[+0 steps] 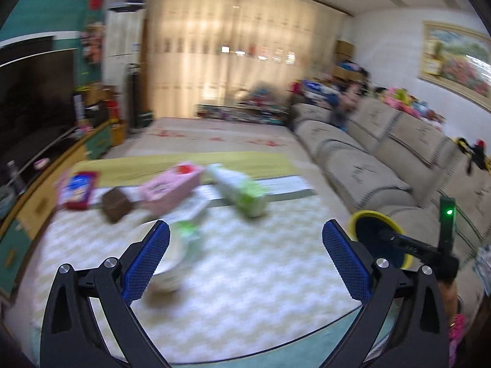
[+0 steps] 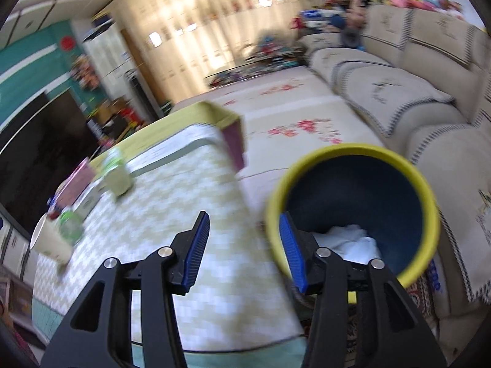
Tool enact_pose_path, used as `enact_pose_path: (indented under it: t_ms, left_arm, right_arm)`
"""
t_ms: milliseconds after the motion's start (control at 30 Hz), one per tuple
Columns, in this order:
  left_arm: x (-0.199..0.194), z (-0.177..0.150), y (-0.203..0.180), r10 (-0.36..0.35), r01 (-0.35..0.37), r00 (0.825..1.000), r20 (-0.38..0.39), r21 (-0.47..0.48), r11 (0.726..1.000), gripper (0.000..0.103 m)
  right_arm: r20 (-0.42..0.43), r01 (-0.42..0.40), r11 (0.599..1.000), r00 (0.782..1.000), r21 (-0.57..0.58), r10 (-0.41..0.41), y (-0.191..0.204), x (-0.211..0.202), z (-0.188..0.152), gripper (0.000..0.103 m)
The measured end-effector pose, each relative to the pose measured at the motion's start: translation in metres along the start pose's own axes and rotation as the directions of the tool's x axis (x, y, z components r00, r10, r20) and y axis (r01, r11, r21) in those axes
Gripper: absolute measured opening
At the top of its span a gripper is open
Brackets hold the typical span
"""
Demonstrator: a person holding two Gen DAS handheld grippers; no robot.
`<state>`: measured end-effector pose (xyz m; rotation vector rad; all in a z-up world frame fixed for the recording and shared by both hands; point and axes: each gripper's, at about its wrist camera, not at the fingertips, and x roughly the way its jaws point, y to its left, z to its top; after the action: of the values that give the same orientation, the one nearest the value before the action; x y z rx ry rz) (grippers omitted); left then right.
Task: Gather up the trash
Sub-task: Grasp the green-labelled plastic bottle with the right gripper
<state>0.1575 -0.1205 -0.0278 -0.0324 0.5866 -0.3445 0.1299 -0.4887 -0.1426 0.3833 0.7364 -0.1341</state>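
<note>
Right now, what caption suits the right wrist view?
Open right hand-held gripper beside the yellow-rimmed bin holding white crumpled paper, table litter still waiting.

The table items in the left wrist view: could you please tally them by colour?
Pink: 1, the box
Brown: 1, the small carton
Red and blue: 1, the packet
White and green: 2, the bottle and the cup
Total: 5; blur may hide others.
</note>
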Motion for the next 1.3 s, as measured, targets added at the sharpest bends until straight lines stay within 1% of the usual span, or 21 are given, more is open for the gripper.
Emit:
enact_pose_path:
  t_ms: [133,200,267,500,600,633,667,700,867,1033,1200,1233,1267,1300]
  left_arm:
    - [-0.011,-0.013,0.042,0.03,-0.03,1.0,0.0,-0.056,0.998,0.098]
    - [-0.013,-0.019,0.057,0.039,-0.039,0.999,-0.004,-0.079,0.996,0.098]
    - [-0.01,-0.026,0.068,0.047,-0.048,0.999,-0.009,-0.092,0.995,0.098]
    - [-0.005,-0.039,0.085,0.036,-0.038,0.999,-0.023,-0.139,0.99,0.098]
    - [-0.002,-0.043,0.092,0.027,-0.031,0.999,-0.03,-0.155,0.987,0.098]
    - [0.0,-0.044,0.093,0.025,-0.03,0.999,-0.033,-0.159,0.987,0.098]
    - [0.001,-0.045,0.094,0.023,-0.029,0.999,-0.035,-0.161,0.987,0.098]
    - [0.002,-0.046,0.095,0.022,-0.027,0.999,-0.037,-0.162,0.986,0.098]
    - [0.007,-0.049,0.098,0.015,-0.023,0.999,-0.047,-0.167,0.986,0.098]
    - [0.015,-0.051,0.1,0.005,-0.016,0.998,-0.062,-0.173,0.985,0.098]
    - [0.021,-0.052,0.097,-0.005,-0.007,0.998,-0.07,-0.169,0.986,0.098]
    - [0.022,-0.052,0.096,-0.007,-0.005,0.997,-0.071,-0.167,0.986,0.098]
    - [0.023,-0.052,0.094,-0.009,-0.003,0.997,-0.071,-0.166,0.986,0.098]
    - [0.023,-0.053,0.094,-0.01,-0.002,0.997,-0.071,-0.165,0.986,0.098]
  right_arm:
    - [-0.044,-0.067,0.993,0.997,-0.097,0.063,0.056,0.02,0.004,0.047]
    - [-0.062,-0.104,0.985,0.993,-0.136,0.096,0.079,0.028,0.007,0.048]
    - [-0.085,-0.137,0.976,0.989,-0.169,0.124,0.099,0.038,0.01,0.051]
    - [-0.11,-0.192,0.931,0.98,-0.311,0.165,0.163,0.075,0.028,0.062]
    - [-0.112,-0.181,0.912,0.982,-0.368,0.15,0.182,0.096,0.033,0.064]
    - [-0.106,-0.181,0.906,0.983,-0.384,0.152,0.189,0.105,0.036,0.066]
    - [-0.1,-0.174,0.904,0.984,-0.391,0.146,0.191,0.112,0.037,0.069]
    - [-0.098,-0.161,0.904,0.986,-0.397,0.133,0.194,0.12,0.038,0.07]
    - [-0.129,-0.165,0.911,0.984,-0.378,0.125,0.2,0.15,0.044,0.07]
    - [-0.157,-0.163,0.917,0.981,-0.364,0.112,0.198,0.168,0.046,0.07]
    - [-0.182,-0.19,0.92,0.974,-0.343,0.133,0.199,0.181,0.049,0.07]
    - [-0.186,-0.2,0.919,0.972,-0.34,0.143,0.2,0.182,0.049,0.067]
    - [-0.189,-0.207,0.918,0.971,-0.338,0.15,0.2,0.182,0.049,0.057]
    - [-0.19,-0.208,0.918,0.97,-0.338,0.15,0.2,0.183,0.05,0.056]
